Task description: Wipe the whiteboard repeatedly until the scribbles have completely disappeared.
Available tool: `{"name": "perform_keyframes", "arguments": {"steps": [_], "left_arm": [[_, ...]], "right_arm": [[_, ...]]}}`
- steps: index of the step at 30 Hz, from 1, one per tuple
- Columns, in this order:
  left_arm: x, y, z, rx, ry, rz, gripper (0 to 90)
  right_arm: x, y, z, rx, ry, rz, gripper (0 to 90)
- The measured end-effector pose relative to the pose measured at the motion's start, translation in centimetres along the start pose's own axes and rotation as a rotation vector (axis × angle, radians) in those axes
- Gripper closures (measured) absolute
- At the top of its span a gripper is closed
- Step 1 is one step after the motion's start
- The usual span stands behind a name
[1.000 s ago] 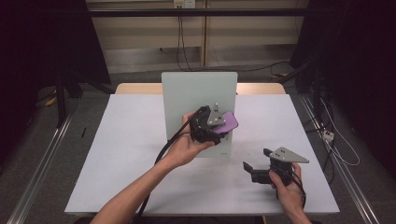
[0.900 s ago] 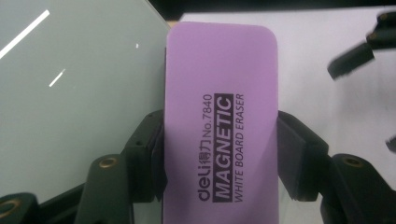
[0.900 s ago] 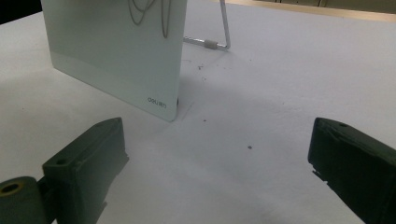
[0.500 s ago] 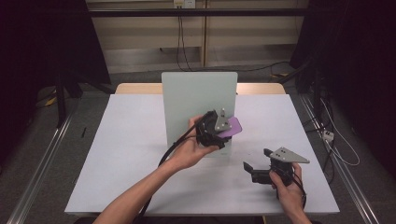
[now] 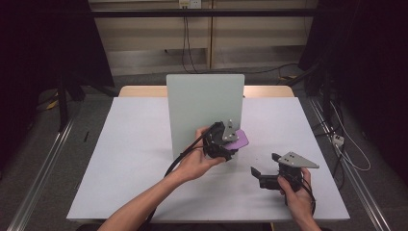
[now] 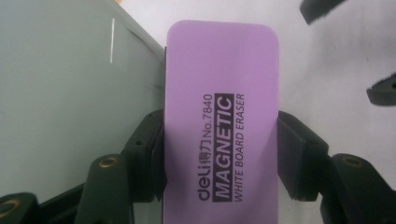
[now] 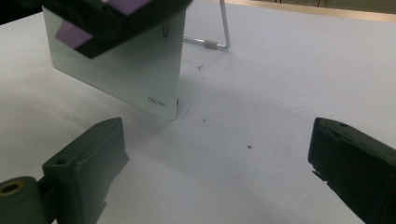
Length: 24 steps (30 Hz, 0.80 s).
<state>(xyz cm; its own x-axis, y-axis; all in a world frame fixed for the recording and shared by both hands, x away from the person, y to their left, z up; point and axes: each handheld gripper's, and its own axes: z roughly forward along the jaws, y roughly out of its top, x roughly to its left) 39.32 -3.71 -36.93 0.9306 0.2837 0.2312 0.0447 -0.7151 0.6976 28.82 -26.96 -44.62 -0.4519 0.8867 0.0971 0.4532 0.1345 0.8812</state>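
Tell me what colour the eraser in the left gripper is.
The eraser is light purple with black lettering, clearest in the left gripper view.

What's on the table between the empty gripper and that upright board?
Nothing: in the right gripper view, bare white table runs from the open right gripper to the board, apart from a few dark specks.

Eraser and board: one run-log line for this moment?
left gripper: shut on purple eraser | eraser: at whiteboard lower right | right gripper: open, empty, on table
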Motion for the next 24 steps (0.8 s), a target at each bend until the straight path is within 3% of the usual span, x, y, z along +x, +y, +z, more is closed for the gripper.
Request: {"name": "perform_keyframes", "arguments": {"steps": [9,11,18,24], "left_arm": [[2.7,1.2,-3.2,-0.076,0.063,-0.066,41.2],[2.9,1.2,-3.5,-0.076,0.069,-0.062,41.2],[2.0,0.3,-2.5,-0.050,0.055,-0.027,41.1],[0.2,-2.0,-0.7,0.009,-0.005,-0.011,41.2]], "right_arm": [[0.0,0.0,0.0,-0.001,0.001,-0.001,4.1],[0.0,0.0,0.0,-0.001,0.000,0.001,4.0],[0.0,0.0,0.0,-0.001,0.000,0.000,4.0],[0.0,0.0,0.0,-0.001,0.000,0.000,4.0]]}}
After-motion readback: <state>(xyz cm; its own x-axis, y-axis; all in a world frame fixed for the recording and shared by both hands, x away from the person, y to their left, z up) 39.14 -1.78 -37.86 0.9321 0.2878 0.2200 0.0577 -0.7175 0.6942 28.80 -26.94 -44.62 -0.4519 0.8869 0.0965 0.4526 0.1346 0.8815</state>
